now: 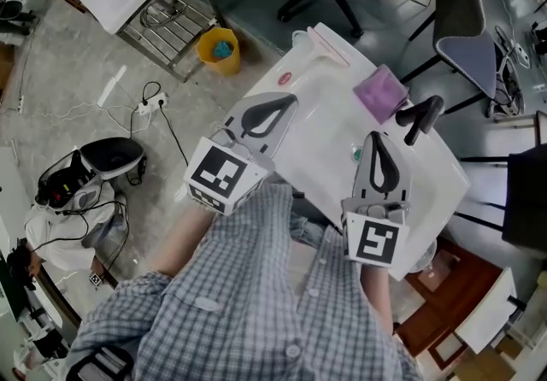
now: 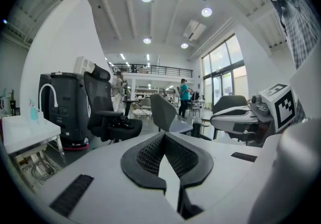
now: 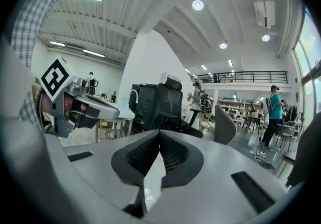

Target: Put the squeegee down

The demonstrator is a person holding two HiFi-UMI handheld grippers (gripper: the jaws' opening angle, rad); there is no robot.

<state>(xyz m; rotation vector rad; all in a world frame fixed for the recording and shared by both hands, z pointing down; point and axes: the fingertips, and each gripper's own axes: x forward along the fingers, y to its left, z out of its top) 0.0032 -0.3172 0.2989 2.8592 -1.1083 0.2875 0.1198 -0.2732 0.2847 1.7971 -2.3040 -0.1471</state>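
Left gripper (image 2: 163, 135) has its jaws pressed together with nothing between them; same for the right gripper (image 3: 159, 132). Squeegee (image 1: 421, 119) lies on the white table (image 1: 320, 136), just ahead and right of the right gripper's tips, not touching. Its long axis is diagonal, slanting away to that gripper's right; blade end unclear. Purple cloth (image 1: 380, 90) lies beside it.

The left hand-held gripper (image 2: 164, 140), jaws together, faces a black chair (image 2: 104, 103).
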